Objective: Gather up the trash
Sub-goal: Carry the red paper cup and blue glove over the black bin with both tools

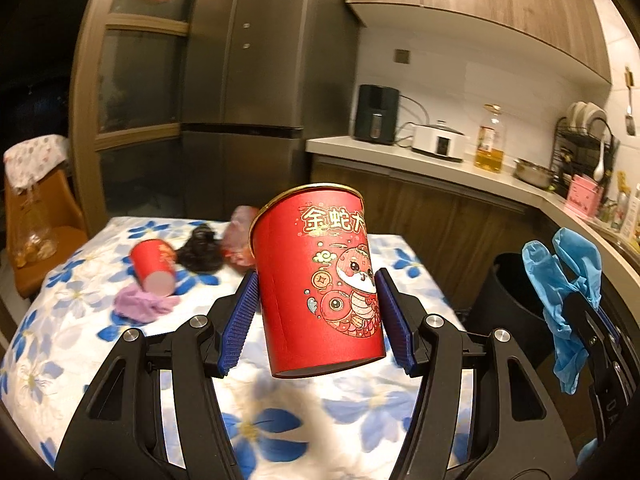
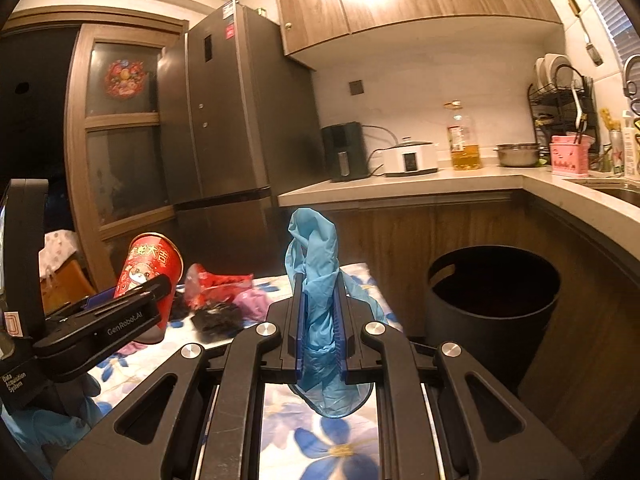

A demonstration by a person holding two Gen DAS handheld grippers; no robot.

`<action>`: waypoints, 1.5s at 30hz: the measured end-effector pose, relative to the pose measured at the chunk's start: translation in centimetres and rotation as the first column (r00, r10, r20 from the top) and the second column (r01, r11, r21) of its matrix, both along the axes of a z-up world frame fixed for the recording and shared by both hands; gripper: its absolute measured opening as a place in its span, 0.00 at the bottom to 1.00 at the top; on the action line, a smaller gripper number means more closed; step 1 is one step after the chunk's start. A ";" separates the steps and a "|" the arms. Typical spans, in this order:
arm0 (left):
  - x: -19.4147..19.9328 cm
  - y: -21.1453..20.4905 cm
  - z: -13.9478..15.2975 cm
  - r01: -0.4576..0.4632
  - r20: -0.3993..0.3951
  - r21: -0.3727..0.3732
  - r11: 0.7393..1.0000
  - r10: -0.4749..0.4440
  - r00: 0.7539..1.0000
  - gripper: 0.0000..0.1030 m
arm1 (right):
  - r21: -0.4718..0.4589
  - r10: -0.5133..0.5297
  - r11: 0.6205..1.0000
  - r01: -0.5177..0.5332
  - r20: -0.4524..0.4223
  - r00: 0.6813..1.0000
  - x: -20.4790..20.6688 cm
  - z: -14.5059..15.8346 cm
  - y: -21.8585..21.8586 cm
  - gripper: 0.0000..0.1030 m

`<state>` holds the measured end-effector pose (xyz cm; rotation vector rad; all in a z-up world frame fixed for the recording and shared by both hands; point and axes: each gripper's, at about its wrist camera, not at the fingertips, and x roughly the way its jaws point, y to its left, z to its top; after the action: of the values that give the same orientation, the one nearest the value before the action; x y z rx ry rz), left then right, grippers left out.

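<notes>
My left gripper [image 1: 316, 300] is shut on a red paper cup [image 1: 320, 280] with a snake print and holds it upright above the floral table [image 1: 80, 320]; the cup also shows in the right wrist view [image 2: 148, 268]. My right gripper [image 2: 320, 304] is shut on a crumpled blue glove [image 2: 316, 280], seen at the right in the left wrist view [image 1: 560, 280]. A black trash bin [image 2: 492, 304] stands open to the right of the table. A second red cup [image 1: 154, 266] lies on its side on the table, by a purple glove [image 1: 140, 302], a black wad [image 1: 200, 252] and a red wrapper [image 1: 240, 240].
A grey fridge [image 1: 248, 80] stands behind the table. The kitchen counter [image 2: 400, 184] holds an air fryer [image 2: 344, 152], a cooker [image 2: 408, 156], an oil bottle [image 2: 464, 140] and a dish rack [image 2: 560, 92]. An orange chair [image 1: 36, 236] stands left of the table.
</notes>
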<state>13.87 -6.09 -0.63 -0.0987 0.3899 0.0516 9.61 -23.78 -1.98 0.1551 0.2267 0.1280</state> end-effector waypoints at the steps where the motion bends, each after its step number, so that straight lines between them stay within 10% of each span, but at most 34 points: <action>1: 0.1 -0.4 0.0 0.010 0.002 0.001 1.000 -0.010 1.000 0.56 | 0.000 -0.010 1.000 0.010 0.001 1.000 0.0 0.0 -0.4 0.13; 45: 8.4 -22.2 -0.2 0.452 0.041 0.067 0.889 -0.455 0.889 0.56 | -0.030 -0.366 0.930 0.367 0.040 0.930 4.1 1.3 -16.1 0.12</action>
<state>22.31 -28.27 -0.80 0.0489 0.3469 -0.4046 13.73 -39.93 -0.72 0.1557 0.1629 -0.2466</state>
